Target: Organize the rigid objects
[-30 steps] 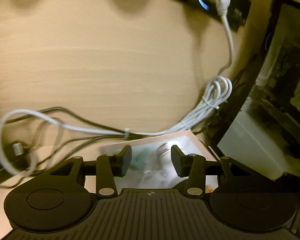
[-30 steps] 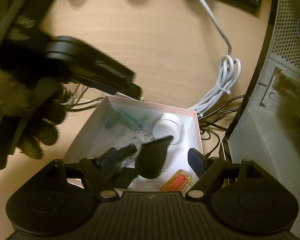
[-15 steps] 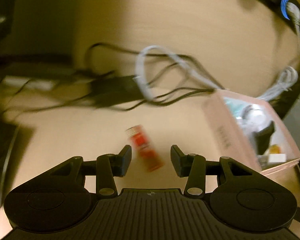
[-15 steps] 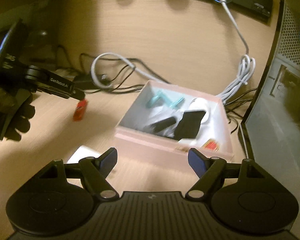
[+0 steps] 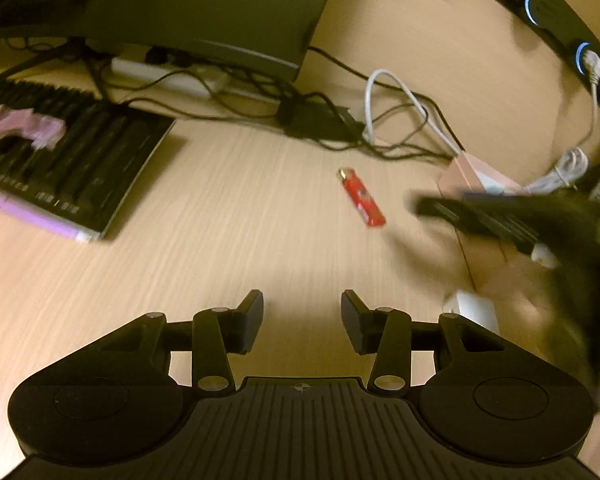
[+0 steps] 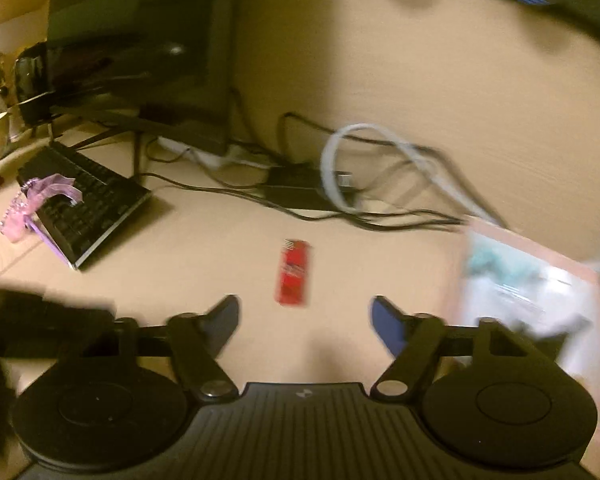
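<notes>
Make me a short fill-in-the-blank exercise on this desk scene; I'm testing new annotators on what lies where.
1. The lighter lying loose on the desk is coloured ____.
2. The pink box sits to the ____ of the lighter in the right wrist view.
3. The pink ribbon lies on the ____.
4. Between the fingers of the left gripper there is ____.

Missing words: red; right; keyboard; nothing

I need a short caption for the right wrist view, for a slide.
Right gripper, closing with nothing between its fingers, approaches a red lighter lying on the desk beside the pink box.
</notes>
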`<state>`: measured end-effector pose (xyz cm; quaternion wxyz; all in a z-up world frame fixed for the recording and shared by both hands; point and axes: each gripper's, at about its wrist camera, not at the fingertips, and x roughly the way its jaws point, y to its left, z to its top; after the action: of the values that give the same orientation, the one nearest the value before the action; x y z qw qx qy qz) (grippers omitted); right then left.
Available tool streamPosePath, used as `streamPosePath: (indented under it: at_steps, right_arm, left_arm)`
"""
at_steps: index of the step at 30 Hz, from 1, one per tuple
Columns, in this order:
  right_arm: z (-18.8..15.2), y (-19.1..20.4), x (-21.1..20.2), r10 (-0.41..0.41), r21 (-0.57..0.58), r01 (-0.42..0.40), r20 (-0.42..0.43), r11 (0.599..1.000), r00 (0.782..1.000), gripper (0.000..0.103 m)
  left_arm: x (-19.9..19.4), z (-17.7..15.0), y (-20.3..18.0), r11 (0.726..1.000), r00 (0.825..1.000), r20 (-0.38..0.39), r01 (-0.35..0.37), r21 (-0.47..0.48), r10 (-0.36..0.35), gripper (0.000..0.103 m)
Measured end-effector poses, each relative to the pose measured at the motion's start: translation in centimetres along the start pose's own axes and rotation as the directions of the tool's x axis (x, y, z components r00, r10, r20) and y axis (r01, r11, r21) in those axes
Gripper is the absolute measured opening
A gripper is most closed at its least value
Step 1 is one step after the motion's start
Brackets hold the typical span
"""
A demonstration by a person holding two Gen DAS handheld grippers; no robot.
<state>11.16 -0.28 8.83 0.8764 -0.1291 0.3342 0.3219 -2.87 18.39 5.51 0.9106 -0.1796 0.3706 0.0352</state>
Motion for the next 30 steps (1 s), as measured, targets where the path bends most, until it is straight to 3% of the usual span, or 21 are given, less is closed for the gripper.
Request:
streamPosePath:
  at_steps: [8,12,17,23,27,30]
  right_arm:
    - [2.4,2.2,9.9,-0.04,0.003,0.041,-0.114,0.999,0.993,0.049]
    - [1.6,1.9,11.2,-0.023,0.047,0.031,-0.169,0.998,0.985,0.024]
    - [0.2,2.3,8.0,0.016,0.027,-0.012,-0.18,1.0,0.984,0.022]
    - [-4.3,2.7,0.2,0.085,-0.03,-0.092,-0.179,0.995,0.98,0.022]
    - [-8.2,2.0,-4.1,0.067,-0.046,-0.078,-0.2,0.996,0.977,0.022]
    - [-10.6,0.2,-6.2,0.019,-0.017,-0.023,-0.214,1.0,0.977,0.021]
  left_arm:
    - [-2.7,-2.3,1.6,1.0,0.999,-0.032,0.007,-0.017,-0.007,0.047]
    - [-3.1,-2.6,2.0,1.0,0.999,-0.034,-0.008,-0.013,0.007,0.047]
    - [-2.4,-2.5,1.3,1.0,0.999,-0.045,0.006,0.012,-0.006,0.047]
    - [-0.2,-2.7,-1.3,0.993,0.995,-0.092,0.057,0.102,-0.048,0.047]
    - [1.0,-2.8,-3.9,0.976,0.988,-0.123,0.114,0.186,-0.092,0.047]
    - [1.9,-2.9,-6.1,0.955,0.981,-0.145,0.163,0.248,-0.13,0.047]
